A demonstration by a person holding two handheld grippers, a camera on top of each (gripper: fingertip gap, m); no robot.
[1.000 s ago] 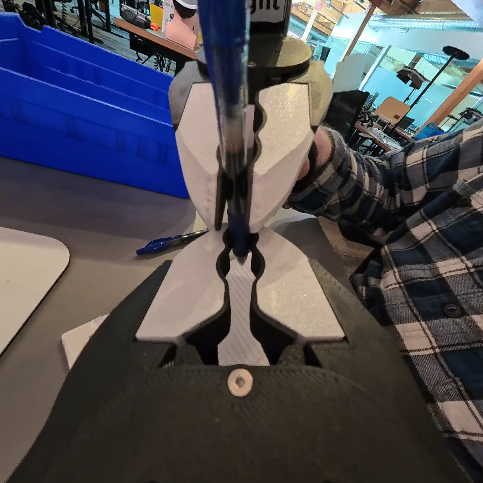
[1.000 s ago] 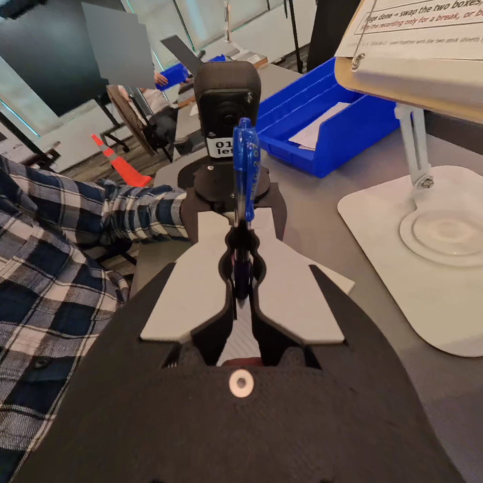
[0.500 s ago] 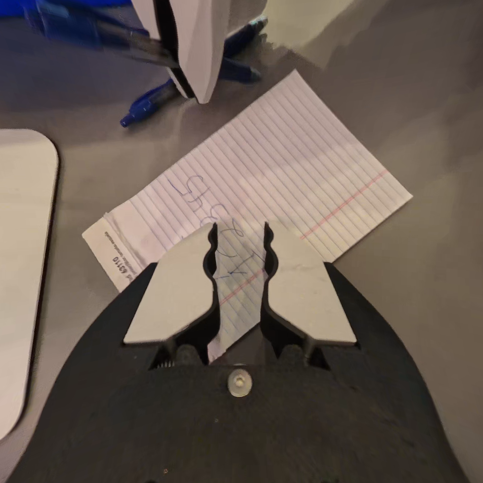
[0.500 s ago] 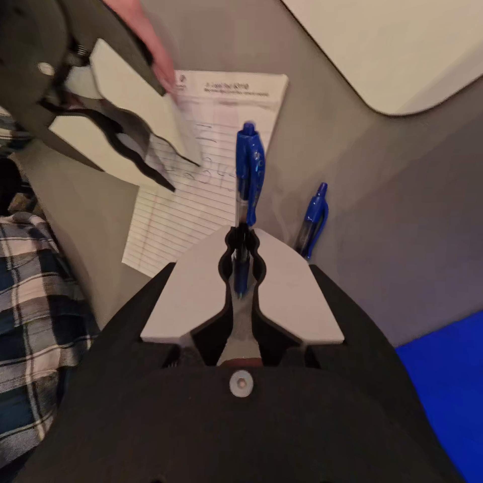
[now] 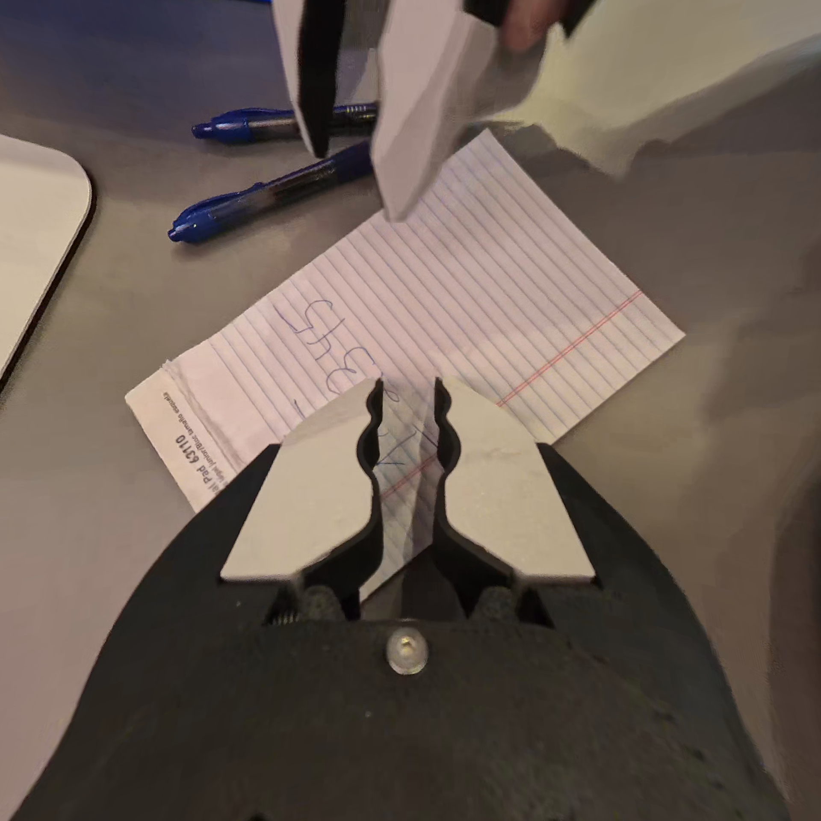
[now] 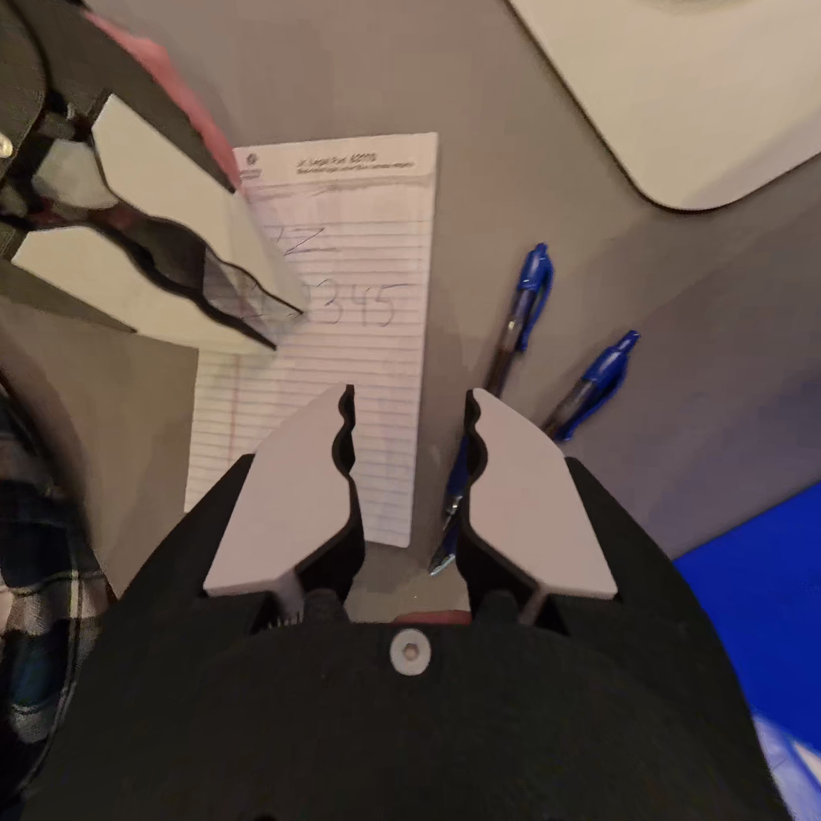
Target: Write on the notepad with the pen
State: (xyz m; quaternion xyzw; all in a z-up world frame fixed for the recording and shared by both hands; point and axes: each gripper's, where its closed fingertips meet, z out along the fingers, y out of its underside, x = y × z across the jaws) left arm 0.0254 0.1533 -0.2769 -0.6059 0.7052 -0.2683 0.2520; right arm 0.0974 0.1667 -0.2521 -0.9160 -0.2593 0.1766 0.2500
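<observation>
The white lined notepad (image 5: 466, 288) lies flat on the grey table (image 6: 666, 311), with blue handwriting already across its upper lines. From the right gripper (image 6: 411, 395), it runs from about 10 to 12 o'clock. That gripper hangs over the pad's lower edge with its fingers spread wide and nothing between them.

A blue retractable pen with a clear barrel (image 6: 524, 311) lies on the table just beside the pad's edge, running toward 1 o'clock and passing under the right-hand finger. A second blue pen (image 6: 599, 377) lies farther out, toward 2 o'clock.

The left gripper (image 5: 408, 386) is down on the pad, its pads nipped in on the top sheet (image 5: 406, 466), which is ruckled up into a fold between them.

With both pens on the table, I'd judge the writing is finished. To write more, centre the spread fingers over the nearer pen's grip section and close squarely. The left gripper should press the pad flat, since bunched paper may tear.
</observation>
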